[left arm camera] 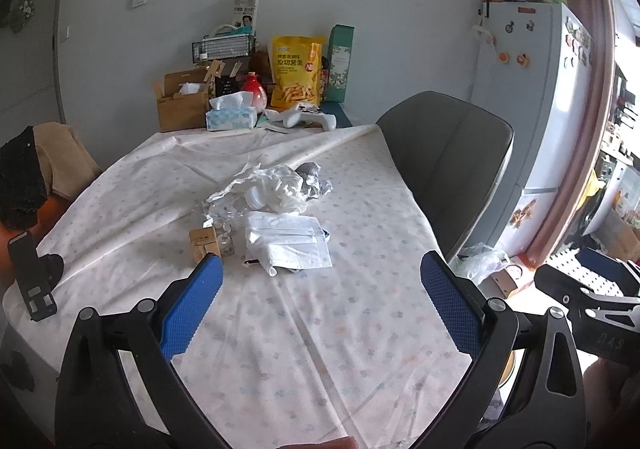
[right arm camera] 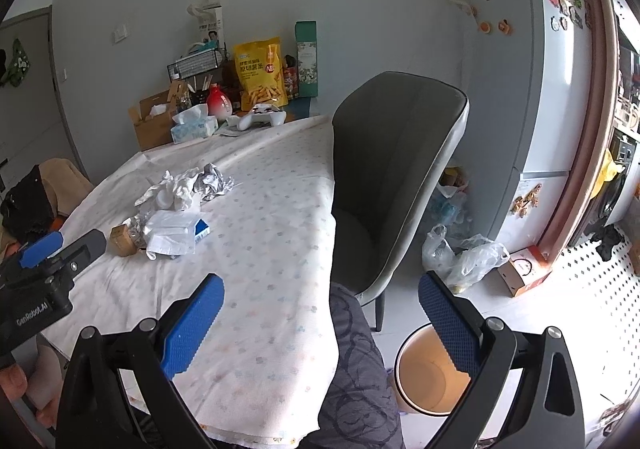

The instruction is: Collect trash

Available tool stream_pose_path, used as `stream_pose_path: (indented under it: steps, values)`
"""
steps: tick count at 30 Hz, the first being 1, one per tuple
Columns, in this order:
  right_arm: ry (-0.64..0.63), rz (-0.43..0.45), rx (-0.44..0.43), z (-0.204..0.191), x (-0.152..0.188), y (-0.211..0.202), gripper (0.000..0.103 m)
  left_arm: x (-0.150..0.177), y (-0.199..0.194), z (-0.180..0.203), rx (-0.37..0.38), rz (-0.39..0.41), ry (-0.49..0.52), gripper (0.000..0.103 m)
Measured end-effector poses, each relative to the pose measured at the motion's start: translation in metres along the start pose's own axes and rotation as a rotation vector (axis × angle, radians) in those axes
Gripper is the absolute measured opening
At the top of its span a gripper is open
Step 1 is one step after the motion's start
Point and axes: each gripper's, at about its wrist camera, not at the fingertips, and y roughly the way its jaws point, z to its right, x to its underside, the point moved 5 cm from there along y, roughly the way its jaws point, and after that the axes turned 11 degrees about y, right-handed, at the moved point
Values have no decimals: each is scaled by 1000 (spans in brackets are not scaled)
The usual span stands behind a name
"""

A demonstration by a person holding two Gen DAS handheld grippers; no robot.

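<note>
A heap of trash lies mid-table: crumpled white plastic point(left arm camera: 280, 185), a white mask packet point(left arm camera: 286, 239), a small brown box point(left arm camera: 204, 243) and crumpled foil point(right arm camera: 212, 179). The packet point(right arm camera: 172, 231) and box point(right arm camera: 122, 239) also show in the right wrist view. My left gripper point(left arm camera: 320, 285) is open and empty, above the tablecloth short of the heap. My right gripper point(right arm camera: 320, 301) is open and empty, over the table's near right edge. A round bin point(right arm camera: 424, 373) with an orange inside stands on the floor below it.
A grey chair point(right arm camera: 396, 169) stands at the table's right side. Boxes, a tissue box point(left arm camera: 232, 117), a yellow snack bag point(left arm camera: 296, 69) and a game controller crowd the far end. A fridge point(right arm camera: 532, 89) and plastic bags point(right arm camera: 464, 257) are to the right.
</note>
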Motion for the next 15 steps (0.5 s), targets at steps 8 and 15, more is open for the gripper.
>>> stream_pose_path:
  steps: [8,15]
  values:
    - [-1,13,9,1,-1,-1,95,-1,1,2,5,-1,-6,99]
    - [-1,6,10,2,0,3,95,1,3,0,5,-1,-15,99]
